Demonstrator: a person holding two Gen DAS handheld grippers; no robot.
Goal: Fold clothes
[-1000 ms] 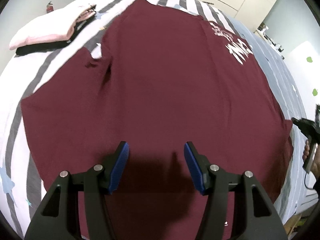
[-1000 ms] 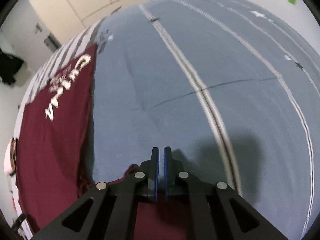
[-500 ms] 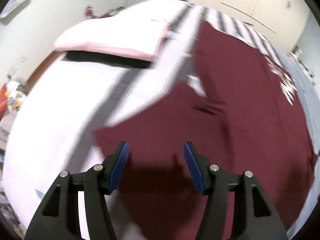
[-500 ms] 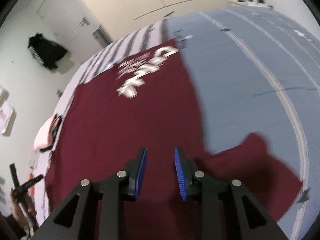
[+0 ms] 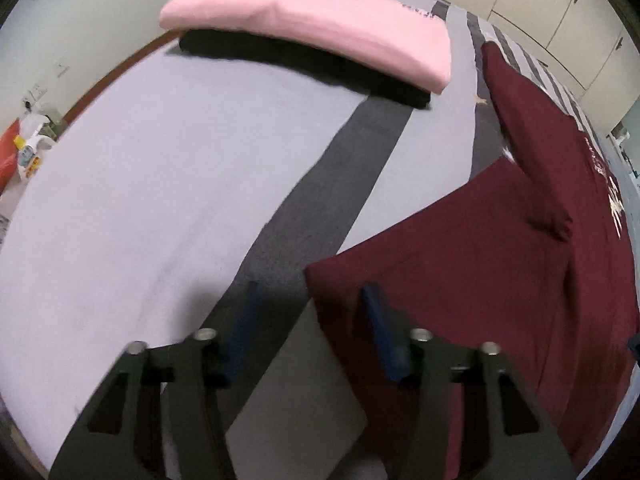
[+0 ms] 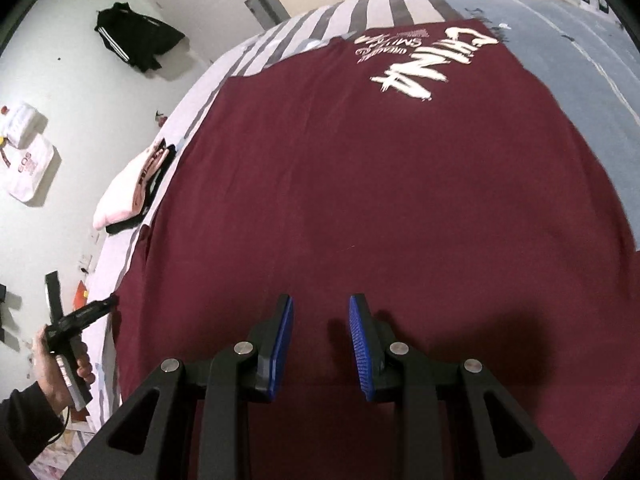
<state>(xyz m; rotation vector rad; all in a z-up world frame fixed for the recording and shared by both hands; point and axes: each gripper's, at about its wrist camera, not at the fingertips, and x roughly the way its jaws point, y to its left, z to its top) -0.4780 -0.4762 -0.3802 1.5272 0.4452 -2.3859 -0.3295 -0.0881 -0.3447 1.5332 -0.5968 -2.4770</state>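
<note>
A maroon T-shirt (image 6: 380,184) with white lettering lies spread flat on the bed. In the left wrist view its sleeve corner (image 5: 440,252) points toward my left gripper (image 5: 310,320), which hangs open just above that corner, its right finger over maroon cloth and its left finger over the dark stripe. My right gripper (image 6: 320,332) is open above the shirt's near hem area, with nothing between its blue pads. In the right wrist view the left gripper (image 6: 76,316) shows at the left bed edge, held by a hand.
A folded pink garment (image 5: 312,20) lies on a folded black one (image 5: 304,64) at the far bed edge. The bedsheet (image 5: 160,160) is pale with dark stripes; a blue blanket (image 6: 600,60) lies on the right. A black jacket (image 6: 136,40) hangs on the wall.
My left gripper swung left from over the shirt's body to its sleeve corner. My right gripper let go of the shirt edge, opened wider and turned to face the shirt's body.
</note>
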